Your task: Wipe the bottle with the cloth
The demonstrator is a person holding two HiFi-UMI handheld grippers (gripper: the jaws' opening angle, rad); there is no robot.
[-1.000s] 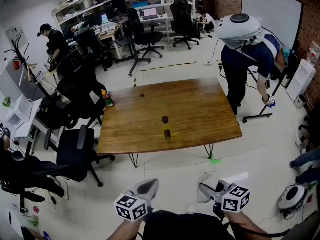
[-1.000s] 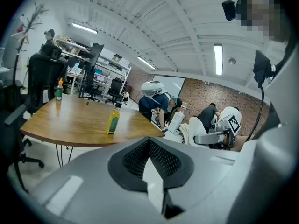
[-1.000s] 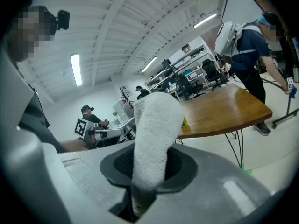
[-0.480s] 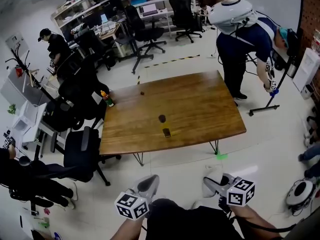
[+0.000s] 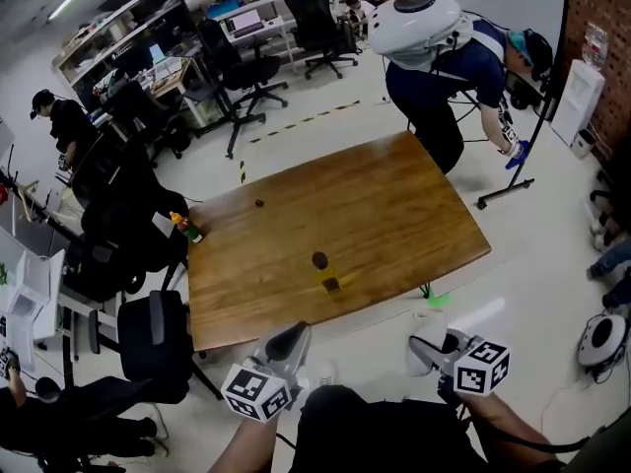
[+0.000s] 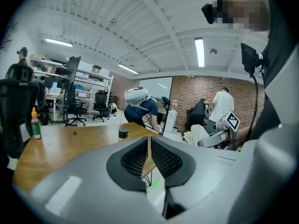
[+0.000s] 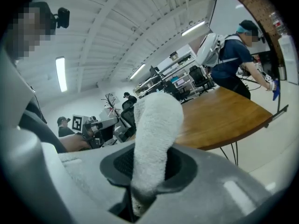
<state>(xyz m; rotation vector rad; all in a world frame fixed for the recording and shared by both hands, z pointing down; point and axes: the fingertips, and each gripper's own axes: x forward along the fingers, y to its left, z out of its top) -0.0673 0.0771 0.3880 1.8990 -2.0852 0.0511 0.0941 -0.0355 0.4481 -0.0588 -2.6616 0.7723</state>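
Note:
A small bottle (image 5: pixel 328 280) with a dark cap and yellowish body stands near the front of the wooden table (image 5: pixel 394 215); the left gripper view shows the bottle (image 6: pixel 123 133) beyond my jaws. My left gripper (image 5: pixel 288 345) hangs just short of the table's near edge; its jaws are opening, a thin slit shows between them, and nothing is in it. My right gripper (image 5: pixel 426 353) is held off the table's front right, shut on a white cloth (image 7: pixel 155 129) that sticks up past its jaws. Both grippers are well apart from the bottle.
A second bottle (image 5: pixel 187 230) with an orange cap stands at the table's left edge. A person (image 5: pixel 434 57) in blue with a white backpack bends over by the far right corner. Black office chairs (image 5: pixel 153 338) stand left of the table. Desks and shelves line the back.
The view has shifted toward the table. Both grippers now sit nearer its front edge, the left one almost at it. The person at the far right has moved and bent lower.

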